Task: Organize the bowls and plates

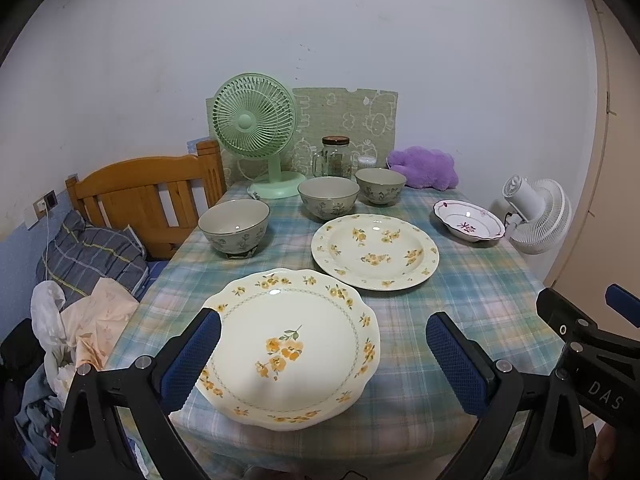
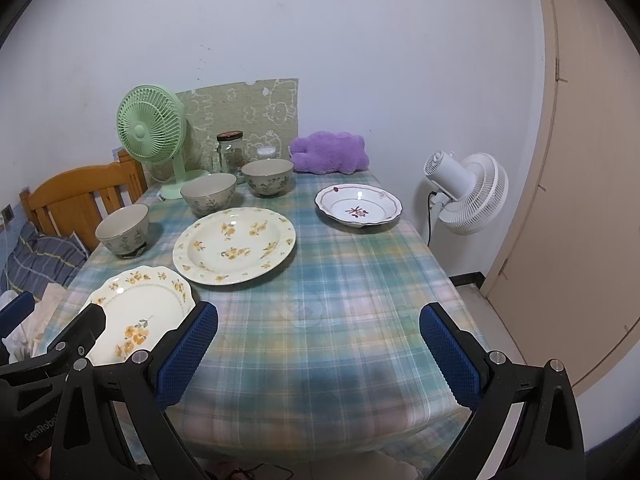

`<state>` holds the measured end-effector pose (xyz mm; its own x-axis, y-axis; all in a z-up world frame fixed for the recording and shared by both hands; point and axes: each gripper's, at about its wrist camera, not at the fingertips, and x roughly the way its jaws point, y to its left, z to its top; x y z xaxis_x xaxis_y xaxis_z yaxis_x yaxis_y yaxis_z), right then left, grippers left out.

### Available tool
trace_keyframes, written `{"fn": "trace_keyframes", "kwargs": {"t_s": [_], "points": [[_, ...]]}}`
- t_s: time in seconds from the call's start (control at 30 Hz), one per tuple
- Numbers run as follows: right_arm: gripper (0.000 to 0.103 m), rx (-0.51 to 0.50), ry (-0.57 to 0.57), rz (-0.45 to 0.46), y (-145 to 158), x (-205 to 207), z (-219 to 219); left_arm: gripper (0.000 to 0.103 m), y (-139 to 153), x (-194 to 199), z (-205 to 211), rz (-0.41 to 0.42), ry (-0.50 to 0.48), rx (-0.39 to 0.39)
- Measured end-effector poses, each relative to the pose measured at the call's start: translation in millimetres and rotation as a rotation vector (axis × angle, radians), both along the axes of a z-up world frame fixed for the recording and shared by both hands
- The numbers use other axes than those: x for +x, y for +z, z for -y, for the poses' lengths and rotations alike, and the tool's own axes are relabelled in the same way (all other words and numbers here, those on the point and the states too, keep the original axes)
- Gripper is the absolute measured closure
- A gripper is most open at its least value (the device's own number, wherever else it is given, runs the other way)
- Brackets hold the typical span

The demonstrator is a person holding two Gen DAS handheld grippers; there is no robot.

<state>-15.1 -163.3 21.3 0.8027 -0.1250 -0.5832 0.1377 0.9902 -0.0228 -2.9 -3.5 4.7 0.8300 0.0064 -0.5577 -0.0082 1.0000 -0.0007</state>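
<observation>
On the plaid tablecloth [image 1: 460,280] [image 2: 340,280] lie a scalloped yellow-flower plate [image 1: 288,344] [image 2: 136,312] near the front and a round yellow-flower plate [image 1: 374,252] [image 2: 234,244] behind it. A white dish with a maroon flower [image 1: 468,220] [image 2: 358,205] sits at the right. Three grey-green floral bowls [image 1: 234,226] [image 1: 328,196] [image 1: 380,186] [image 2: 122,230] [image 2: 208,192] [image 2: 267,177] stand further back. My left gripper [image 1: 322,354] is open, hovering over the scalloped plate. My right gripper [image 2: 318,350] is open above bare cloth to the right of that plate. Neither holds anything.
A green desk fan [image 1: 256,128] [image 2: 152,132], a glass jar [image 1: 335,158] [image 2: 231,152] and a purple plush [image 1: 424,168] [image 2: 328,152] stand at the table's far edge. A white fan [image 1: 536,212] [image 2: 468,196] is beside the table on the right; a wooden chair [image 1: 148,196] [image 2: 76,196] and laundry on the left.
</observation>
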Motion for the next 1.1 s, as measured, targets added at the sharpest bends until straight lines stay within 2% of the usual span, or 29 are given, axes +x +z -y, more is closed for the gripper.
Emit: {"fn": "trace_keyframes", "kwargs": {"t_s": [1.1], "points": [[0.001, -0.003, 0.001, 0.003, 1.7, -2.1, -2.6, 0.0, -3.4, -1.4, -3.1, -0.012, 0.002, -0.005]]}}
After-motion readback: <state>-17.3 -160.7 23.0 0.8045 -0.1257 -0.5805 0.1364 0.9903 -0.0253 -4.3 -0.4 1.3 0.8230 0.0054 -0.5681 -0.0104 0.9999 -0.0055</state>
